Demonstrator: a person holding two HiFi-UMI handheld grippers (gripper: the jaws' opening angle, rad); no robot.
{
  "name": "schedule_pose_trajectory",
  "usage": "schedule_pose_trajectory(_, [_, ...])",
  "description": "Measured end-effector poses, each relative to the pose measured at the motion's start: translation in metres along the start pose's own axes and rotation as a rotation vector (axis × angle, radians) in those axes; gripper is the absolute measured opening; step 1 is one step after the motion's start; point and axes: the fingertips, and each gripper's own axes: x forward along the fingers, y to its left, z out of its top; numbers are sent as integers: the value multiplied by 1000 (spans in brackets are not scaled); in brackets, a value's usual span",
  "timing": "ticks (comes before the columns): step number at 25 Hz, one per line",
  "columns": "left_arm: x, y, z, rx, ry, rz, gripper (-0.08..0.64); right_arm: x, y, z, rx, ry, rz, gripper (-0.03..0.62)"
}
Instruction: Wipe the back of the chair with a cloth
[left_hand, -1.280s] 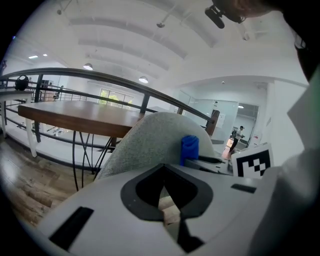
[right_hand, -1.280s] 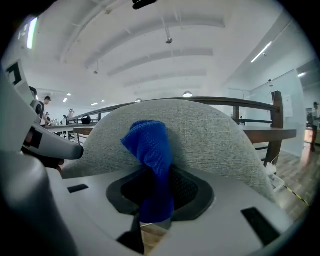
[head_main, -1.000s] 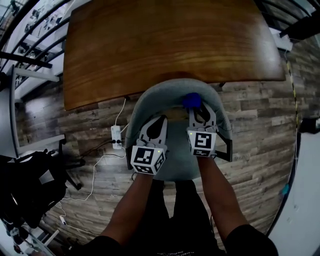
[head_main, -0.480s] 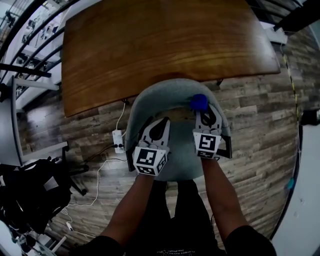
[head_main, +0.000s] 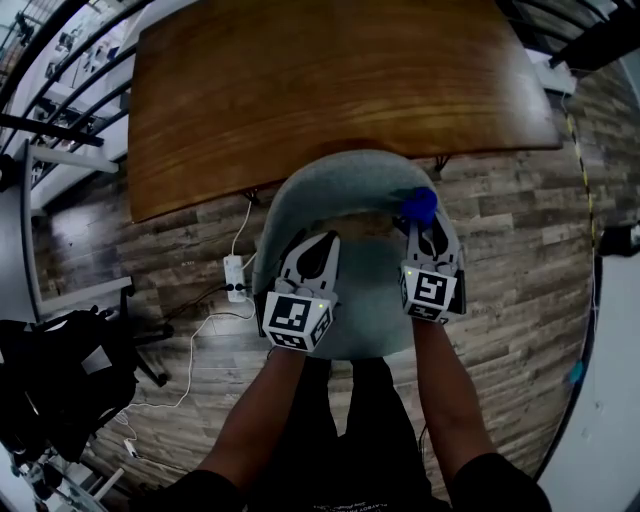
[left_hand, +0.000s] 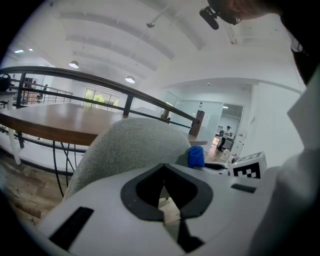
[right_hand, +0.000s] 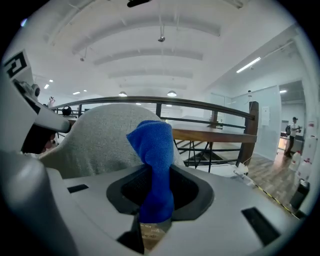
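Note:
A grey upholstered chair (head_main: 345, 195) stands below me, its curved back (left_hand: 127, 145) toward a wooden table. My right gripper (head_main: 428, 232) is shut on a blue cloth (right_hand: 154, 165), and the bunched cloth (head_main: 419, 204) rests against the right end of the chair back's top edge. The cloth also shows past the chair back (right_hand: 100, 142) in the left gripper view as a blue lump (left_hand: 196, 157). My left gripper (head_main: 312, 252) hovers over the seat (head_main: 370, 300), shut, with nothing between its jaws.
A brown wooden table (head_main: 330, 85) lies just beyond the chair. A white power strip (head_main: 234, 276) with cables lies on the wood floor at the left. A black chair (head_main: 60, 380) stands at the far left. A dark railing (right_hand: 200, 107) runs behind the table.
My right gripper has slid the blue cloth rightward along the top of the chair back, from near its middle to its right end. The left gripper has stayed over the seat.

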Motion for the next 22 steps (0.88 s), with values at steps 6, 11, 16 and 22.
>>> schedule_pose_trajectory(6, [-22, 20, -11, -34, -9, 48, 8, -5, 43, 7, -21, -43, 122, 101])
schedule_pose_trajectory(11, [-40, 49, -31, -83, -6, 116, 8, 1, 105, -1, -17, -31, 264, 101])
schedule_pose_trajectory(16, [-63, 73, -47, -125, -18, 205, 8, 0, 175, -19, 3, 4, 413, 101])
schedule_pose_trajectory(22, [-93, 94, -60, -195, -50, 304, 8, -6, 241, -23, -127, -14, 598, 101])
